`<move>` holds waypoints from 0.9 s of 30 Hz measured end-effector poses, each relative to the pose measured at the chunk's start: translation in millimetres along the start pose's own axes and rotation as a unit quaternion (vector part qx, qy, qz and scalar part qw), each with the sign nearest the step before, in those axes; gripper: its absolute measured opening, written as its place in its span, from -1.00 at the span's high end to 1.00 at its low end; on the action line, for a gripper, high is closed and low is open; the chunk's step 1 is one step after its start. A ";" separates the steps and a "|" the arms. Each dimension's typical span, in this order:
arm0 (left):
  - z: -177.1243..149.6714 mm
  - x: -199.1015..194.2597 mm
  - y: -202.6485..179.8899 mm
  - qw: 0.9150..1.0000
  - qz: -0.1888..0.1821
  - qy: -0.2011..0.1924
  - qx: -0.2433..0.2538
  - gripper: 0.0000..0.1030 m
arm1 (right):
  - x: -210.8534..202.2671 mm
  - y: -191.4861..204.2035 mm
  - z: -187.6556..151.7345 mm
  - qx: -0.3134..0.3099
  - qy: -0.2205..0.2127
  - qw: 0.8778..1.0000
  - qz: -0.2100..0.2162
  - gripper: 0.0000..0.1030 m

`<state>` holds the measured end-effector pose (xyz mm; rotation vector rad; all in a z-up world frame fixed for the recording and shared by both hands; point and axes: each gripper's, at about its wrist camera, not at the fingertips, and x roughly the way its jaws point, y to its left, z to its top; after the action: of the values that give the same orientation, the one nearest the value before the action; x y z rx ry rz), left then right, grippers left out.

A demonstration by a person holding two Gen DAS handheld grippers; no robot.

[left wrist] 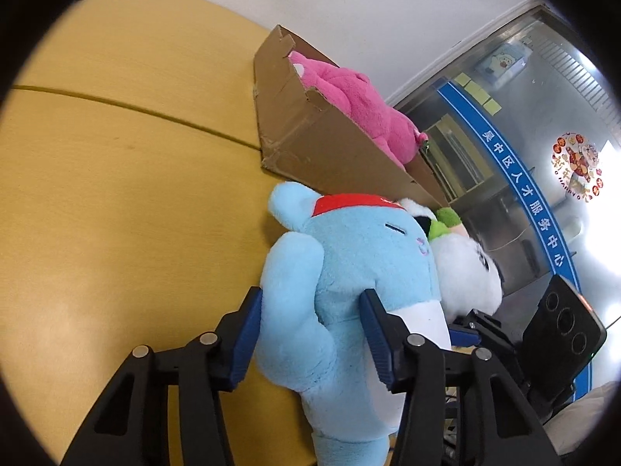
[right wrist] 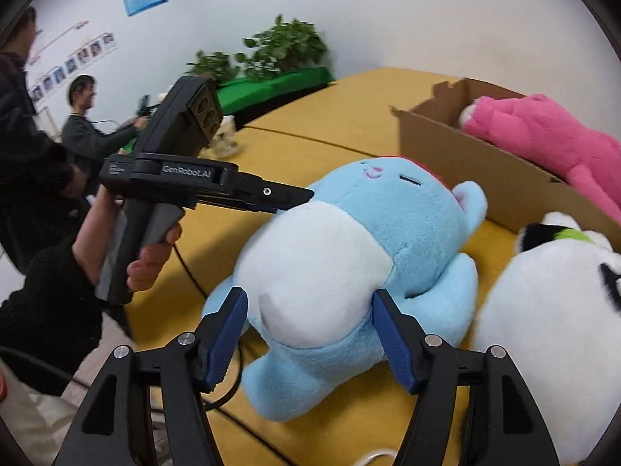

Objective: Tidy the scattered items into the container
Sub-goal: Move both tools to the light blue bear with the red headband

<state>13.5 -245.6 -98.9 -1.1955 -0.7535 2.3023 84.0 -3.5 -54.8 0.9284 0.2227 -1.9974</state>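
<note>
A light blue plush toy with a white belly and a red cap lies on the yellow table just in front of the cardboard box. My left gripper has its blue pads pressed against the toy's arm and side. The right wrist view shows that gripper reaching in from the left beside the toy's head. My right gripper clamps the blue plush toy at its lower belly, both pads touching the fabric. A pink plush lies inside the cardboard box.
A white and black plush with a green collar lies right of the blue toy, against the box wall. A black cable hangs over the table's near edge. Two people stand at the far left; potted plants line the back wall.
</note>
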 end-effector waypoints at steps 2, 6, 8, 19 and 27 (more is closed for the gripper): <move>-10.8 -11.3 -0.7 1.000 0.005 0.000 0.000 0.06 | -4.1 2.9 -3.1 -0.003 -0.007 1.000 0.008 -0.41; -19.9 -22.2 3.7 1.000 0.008 -0.002 -0.007 0.03 | -17.2 -16.1 -5.1 0.060 -0.030 0.998 -0.010 -0.41; -16.3 -25.3 7.8 1.000 0.010 -0.015 -0.016 0.00 | -16.7 -27.1 -2.4 0.085 -0.024 0.995 -0.039 -0.41; -6.7 -9.8 9.7 1.000 0.000 -0.014 -0.013 -0.19 | -17.9 -35.2 2.6 0.108 -0.003 0.992 -0.071 -0.38; -6.4 -3.9 10.9 1.000 0.007 -0.007 -0.010 -0.19 | -17.0 -38.2 -10.9 0.143 0.026 0.985 -0.096 -0.39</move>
<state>19.6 -254.4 -106.7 -1.1993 -0.7774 2.3209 65.0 35.2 -58.1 1.1800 0.0547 -2.2233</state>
